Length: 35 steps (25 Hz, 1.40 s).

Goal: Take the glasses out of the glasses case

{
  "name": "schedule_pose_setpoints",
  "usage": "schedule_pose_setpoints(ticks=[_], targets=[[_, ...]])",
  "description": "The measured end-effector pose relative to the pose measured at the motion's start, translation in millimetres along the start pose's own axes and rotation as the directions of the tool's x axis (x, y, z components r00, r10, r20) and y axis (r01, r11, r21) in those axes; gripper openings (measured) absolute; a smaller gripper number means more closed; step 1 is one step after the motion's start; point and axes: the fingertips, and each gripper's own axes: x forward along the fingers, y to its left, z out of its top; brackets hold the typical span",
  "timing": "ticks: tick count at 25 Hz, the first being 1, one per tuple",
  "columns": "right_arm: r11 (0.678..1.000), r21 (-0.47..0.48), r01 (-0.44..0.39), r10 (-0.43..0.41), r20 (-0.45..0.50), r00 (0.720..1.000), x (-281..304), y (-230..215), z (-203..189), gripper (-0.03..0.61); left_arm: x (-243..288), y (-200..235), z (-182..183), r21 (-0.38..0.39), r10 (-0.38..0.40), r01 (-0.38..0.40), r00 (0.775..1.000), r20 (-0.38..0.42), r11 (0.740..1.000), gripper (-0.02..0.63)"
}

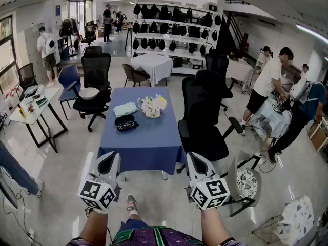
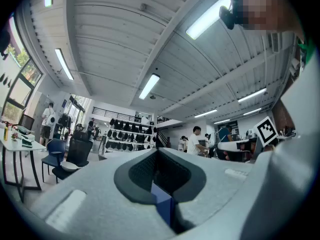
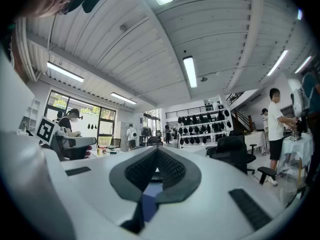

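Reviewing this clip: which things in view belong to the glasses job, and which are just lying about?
Belongs to the job:
- black glasses case on the blue table
- left gripper and right gripper, jaws together, empty, short of the table

Just lying about:
- folded cloth
- flower pot
- black office chair beside the table

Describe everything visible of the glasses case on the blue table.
The glasses case is black and rounded, lying flat on the left half of the blue-clothed table, just on the near side of a folded pale cloth and left of the flowers. It seems open; its contents are too small to tell.
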Motion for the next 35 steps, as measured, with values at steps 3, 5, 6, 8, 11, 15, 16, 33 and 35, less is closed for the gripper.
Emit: schedule_pose_setpoints(ticks=[3, 5, 6, 8, 11, 15, 16, 33, 35], targets=[[1.0, 0.003, 0.002, -0.002, -0.002, 1.0, -1.4, 0.2, -0.2, 0.002, -2.1, -2.2, 2.8, -0.004, -0.003, 0.003, 1.0, 0.008, 1.0, 0.017], [1.0, 0.001, 0.002, -0.002, -0.002, 1.0, -0.2, 1.4, -0.8, 0.002, -2.8, -1.4, 3.6, -0.001, -0.003, 0.003, 1.0, 0.01, 1.0, 0.017], [1.0, -0.001, 0.002, -0.002, -0.003, 1.0, 1.1, 2.3, -1.3, 0.002, -3.3, -0.5, 4.0, -0.001, -0.003, 0.003, 1.0, 0.01, 1.0, 0.016], [1.0, -0.002, 0.001, -0.001, -0.006, 1.0, 3.7, 4.5, -2.6, 0.002, -5.1, 0.6, 5.3, 0.002, -0.005, 0.005, 1.0, 0.012, 1.0, 0.017], [1.0, -0.008, -0.006, 0.006, -0.015, 1.0, 6.6, 7.9, -5.2, 0.002, -6.9, 1.7, 7.0, 0.01, -0.005, 0.005, 1.0, 0.013, 1.0, 0.017], [1.0, -0.019, 0.018, -0.019, -0.036, 0.999, 12.0, 4.5, -9.2, 0.002, -5.5, 6.3, 7.1, 0.008, -0.006, 0.006, 1.0, 0.012, 1.0, 0.017], [1.0, -0.013, 0.024, -0.025, -0.037, 0.999, 13.4, 3.0, -9.6, 0.002, -5.1, 8.1, 6.8, 0.009, -0.005, 0.005, 1.0, 0.009, 1.0, 0.017], [1.0, 0.001, 0.013, -0.013, -0.056, 0.998, 77.1, -8.5, -22.2, 0.003, 38.4, 63.5, -8.8, -0.018, 0.022, -0.022, 1.0, -0.003, 1.0, 0.017], [1.0, 0.004, 0.014, -0.014, -0.059, 0.998, 91.7, -11.2, -22.3, 0.003, 48.7, 74.8, -8.7, -0.02, 0.023, -0.023, 1.0, -0.005, 1.0, 0.017]])
